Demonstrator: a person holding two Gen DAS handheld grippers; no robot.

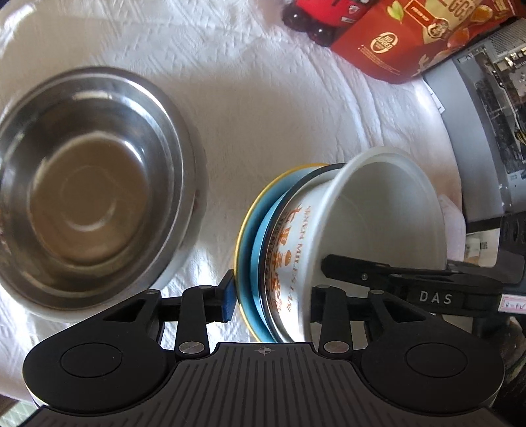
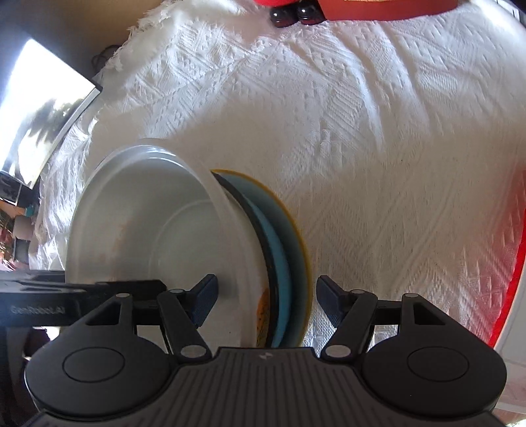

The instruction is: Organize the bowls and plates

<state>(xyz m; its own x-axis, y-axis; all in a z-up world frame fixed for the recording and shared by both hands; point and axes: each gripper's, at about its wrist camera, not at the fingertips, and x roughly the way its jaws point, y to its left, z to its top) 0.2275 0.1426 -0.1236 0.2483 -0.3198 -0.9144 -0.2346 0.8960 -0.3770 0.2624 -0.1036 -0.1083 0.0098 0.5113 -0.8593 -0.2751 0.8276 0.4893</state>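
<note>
A stack of a white bowl [image 1: 388, 210] with orange lettering, nested on a blue plate [image 1: 256, 236] with a yellow rim, is held between both grippers above the white cloth. My left gripper [image 1: 273, 295] is shut on the stack's edge: its left pad presses the plate's underside, and its right finger is inside the bowl. My right gripper [image 2: 266, 299] straddles the same stack, the white bowl [image 2: 157, 230] and blue plate [image 2: 289, 243], with its jaws open; the left pad is inside the bowl, and the right pad stands apart from the plate. A steel bowl [image 1: 88, 184] sits at left.
A white textured tablecloth [image 2: 361, 131] covers the table. A red snack bag [image 1: 420, 36] and a dark bottle [image 1: 309, 16] stand at the far edge. A grey appliance [image 1: 486, 115] is at the right. A screen [image 2: 39, 108] stands beyond the table's left edge.
</note>
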